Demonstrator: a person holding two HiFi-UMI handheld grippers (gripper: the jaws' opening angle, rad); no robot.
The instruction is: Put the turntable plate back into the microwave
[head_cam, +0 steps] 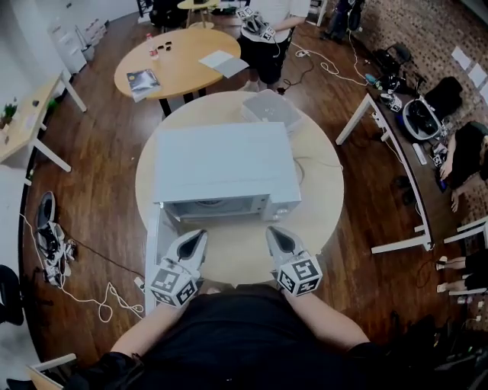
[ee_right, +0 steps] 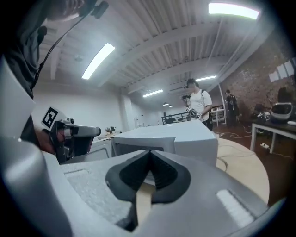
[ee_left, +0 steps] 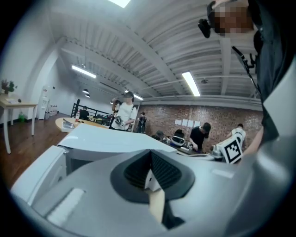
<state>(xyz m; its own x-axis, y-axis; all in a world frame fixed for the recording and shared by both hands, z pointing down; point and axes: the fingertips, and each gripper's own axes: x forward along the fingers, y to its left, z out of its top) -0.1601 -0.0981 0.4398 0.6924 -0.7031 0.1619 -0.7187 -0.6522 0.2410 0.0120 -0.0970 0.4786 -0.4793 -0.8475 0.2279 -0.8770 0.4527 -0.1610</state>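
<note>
Head view: microwave point(head_cam: 221, 164) door point(head_cam: 153, 247) open.

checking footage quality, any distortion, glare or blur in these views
Head view: heavy fisheye, table rim bows, microwave sharp. Left gripper view: dark round vignette, ceiling lamp blown out, left claw soft. Right gripper view: same vignette, strip lamp glaring, right claw soft.
</note>
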